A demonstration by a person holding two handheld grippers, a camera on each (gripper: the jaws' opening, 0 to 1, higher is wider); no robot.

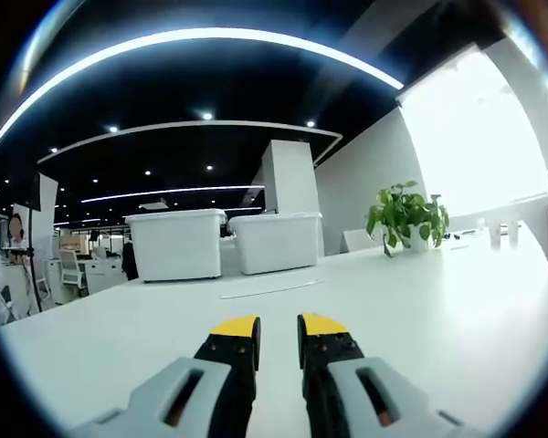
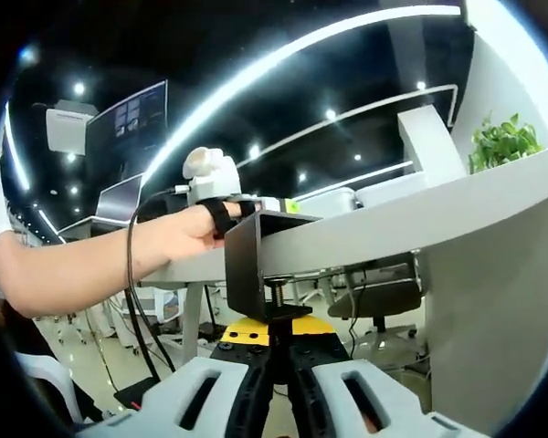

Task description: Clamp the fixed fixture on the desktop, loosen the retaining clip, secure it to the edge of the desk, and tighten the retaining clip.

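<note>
In the right gripper view, the black metal C-shaped clamp fixture (image 2: 256,260) hooks over the edge of the white desk (image 2: 411,219), its flat top plate lying on the desktop and its upright back plate hanging below. Its threaded retaining screw (image 2: 278,294) stands vertical under the edge, directly above the right gripper (image 2: 276,336), whose yellow-tipped black jaws are clenched around the screw's lower knob. A person's hand (image 2: 196,233) rests on the desktop just beside the fixture.

In the left gripper view, the left gripper (image 1: 279,339) hovers over the smooth white desktop (image 1: 420,301), jaws slightly parted and holding nothing.
</note>
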